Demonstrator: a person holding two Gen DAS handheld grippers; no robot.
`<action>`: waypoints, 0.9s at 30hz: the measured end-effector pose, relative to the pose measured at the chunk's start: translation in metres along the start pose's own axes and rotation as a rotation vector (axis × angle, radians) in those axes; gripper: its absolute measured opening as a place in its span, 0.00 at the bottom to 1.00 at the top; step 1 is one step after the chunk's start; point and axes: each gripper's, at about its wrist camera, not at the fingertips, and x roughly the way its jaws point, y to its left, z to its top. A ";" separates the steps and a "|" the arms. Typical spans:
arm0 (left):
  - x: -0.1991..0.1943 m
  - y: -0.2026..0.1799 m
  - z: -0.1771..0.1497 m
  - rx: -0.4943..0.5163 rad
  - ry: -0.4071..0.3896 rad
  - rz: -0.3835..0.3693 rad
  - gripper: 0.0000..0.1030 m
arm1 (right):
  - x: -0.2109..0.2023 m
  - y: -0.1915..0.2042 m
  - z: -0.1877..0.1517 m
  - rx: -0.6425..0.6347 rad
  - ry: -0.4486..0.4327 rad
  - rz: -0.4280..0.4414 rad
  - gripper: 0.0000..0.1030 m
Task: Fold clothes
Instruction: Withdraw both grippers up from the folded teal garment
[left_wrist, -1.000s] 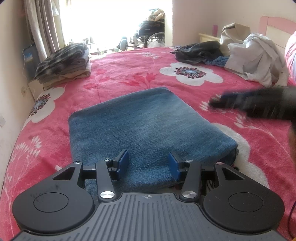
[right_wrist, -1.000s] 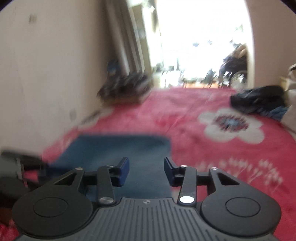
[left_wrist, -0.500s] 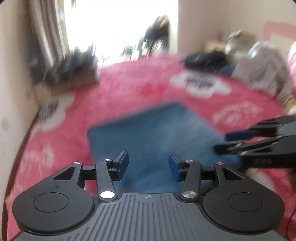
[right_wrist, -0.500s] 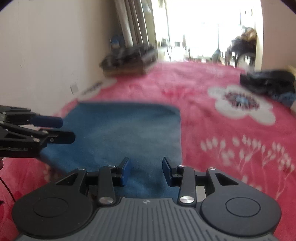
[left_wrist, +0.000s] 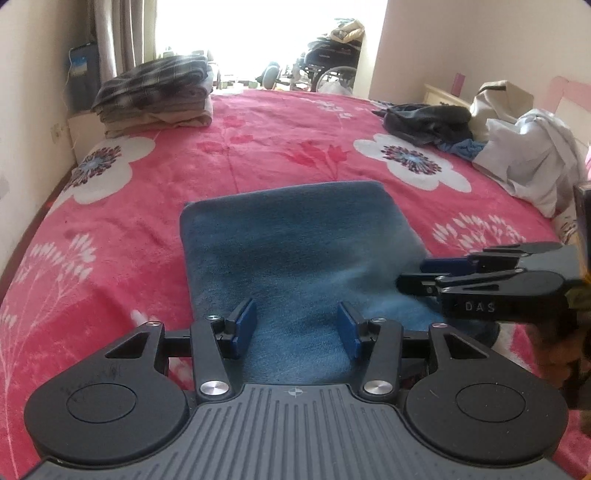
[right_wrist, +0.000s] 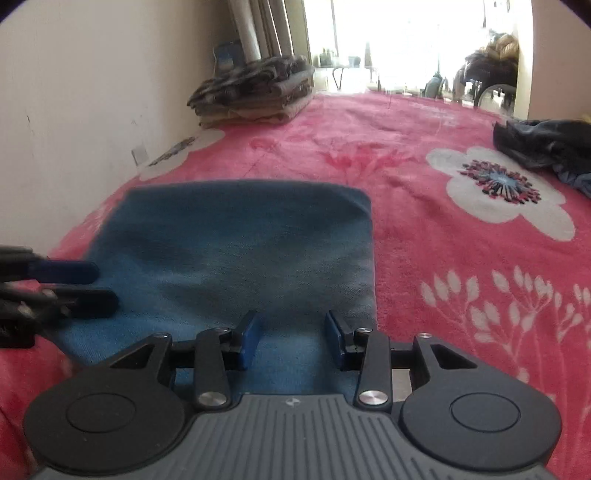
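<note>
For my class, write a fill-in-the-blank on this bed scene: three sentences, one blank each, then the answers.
1. The folded garment lying in front of both grippers is coloured ____.
2. The left gripper and the right gripper both have their jaws ____, holding nothing.
3. The stack of folded clothes sits at the far corner of the bed, beside the ____.

Answers: blue; open; wall
</note>
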 end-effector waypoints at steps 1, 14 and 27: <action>0.000 0.000 0.000 0.004 -0.001 0.000 0.47 | 0.003 0.000 0.003 0.004 0.001 -0.001 0.41; 0.000 0.002 -0.002 -0.002 -0.020 -0.010 0.48 | 0.085 -0.005 0.018 -0.006 0.097 0.004 0.41; -0.002 0.000 -0.004 0.006 -0.029 -0.005 0.48 | 0.128 -0.025 0.050 0.088 0.172 0.038 0.37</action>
